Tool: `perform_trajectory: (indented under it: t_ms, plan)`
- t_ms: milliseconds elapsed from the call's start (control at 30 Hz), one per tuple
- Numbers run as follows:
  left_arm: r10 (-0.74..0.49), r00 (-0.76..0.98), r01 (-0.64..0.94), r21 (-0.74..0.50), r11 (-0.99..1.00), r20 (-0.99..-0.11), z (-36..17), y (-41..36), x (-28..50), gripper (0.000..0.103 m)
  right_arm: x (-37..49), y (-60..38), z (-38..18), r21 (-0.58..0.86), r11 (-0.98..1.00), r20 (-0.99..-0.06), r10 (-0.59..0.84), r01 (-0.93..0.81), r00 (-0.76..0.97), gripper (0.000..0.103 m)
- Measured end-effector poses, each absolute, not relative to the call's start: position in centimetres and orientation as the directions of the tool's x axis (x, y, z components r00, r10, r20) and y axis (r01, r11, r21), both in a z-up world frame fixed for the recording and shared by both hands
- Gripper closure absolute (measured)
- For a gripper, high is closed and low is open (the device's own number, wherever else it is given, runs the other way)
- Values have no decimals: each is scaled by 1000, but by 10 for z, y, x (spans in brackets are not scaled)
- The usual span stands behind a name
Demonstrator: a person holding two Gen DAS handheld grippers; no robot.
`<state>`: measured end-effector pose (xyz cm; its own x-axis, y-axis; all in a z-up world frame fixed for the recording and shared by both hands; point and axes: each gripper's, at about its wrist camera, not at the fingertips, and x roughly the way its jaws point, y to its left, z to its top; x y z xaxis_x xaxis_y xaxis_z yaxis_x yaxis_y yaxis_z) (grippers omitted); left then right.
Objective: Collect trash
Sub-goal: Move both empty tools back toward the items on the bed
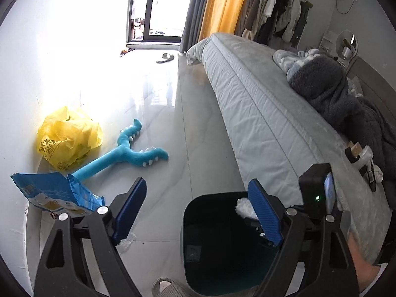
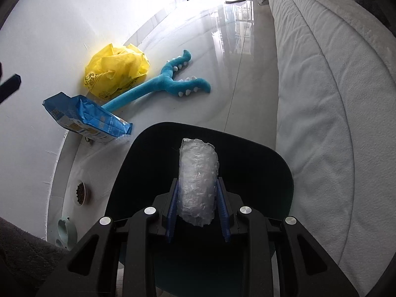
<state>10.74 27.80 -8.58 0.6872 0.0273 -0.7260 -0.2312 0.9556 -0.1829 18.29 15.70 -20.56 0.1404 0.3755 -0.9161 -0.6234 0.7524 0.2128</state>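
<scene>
My right gripper is shut on a roll of clear bubble wrap and holds it over the open dark trash bin beside the bed. My left gripper is open and empty above the floor, its right finger over the same bin; the right gripper and its white bundle show just behind that finger. On the floor by the wall lie a crumpled yellow plastic bag and a torn blue package. A scrap of clear plastic lies under my left finger.
A blue plush toy lies on the tiles between the bags and the bed. A pet food bowl and a green dish sit by the wall. A slipper lies near the window door.
</scene>
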Motion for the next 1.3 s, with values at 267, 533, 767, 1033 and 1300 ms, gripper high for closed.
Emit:
perform_trajectory:
  t_ms: [267,533,767,1033,1300]
  plan:
    - [42,792,-200,-194,960,-609,-32,264,104,20,177,156,-215,199,748,-932,345,-634,115,72]
    - [45,837,-159,-165,973,-546,-5,241,110,26,162,154,-201,192,721,-934,343,-666,103,53]
    - [37,856,-135,-155,979,-515,9,218,111,30,152,142,-177,227,698,-913,396,-679,101,42]
    - [-26,873,-52,-146,988,-488,21,182,120,30,144,115,-128,262,647,-840,518,-716,160,33]
    - [-51,868,-37,-168,985,-493,26,163,134,30,140,77,-89,228,624,-774,582,-747,249,28]
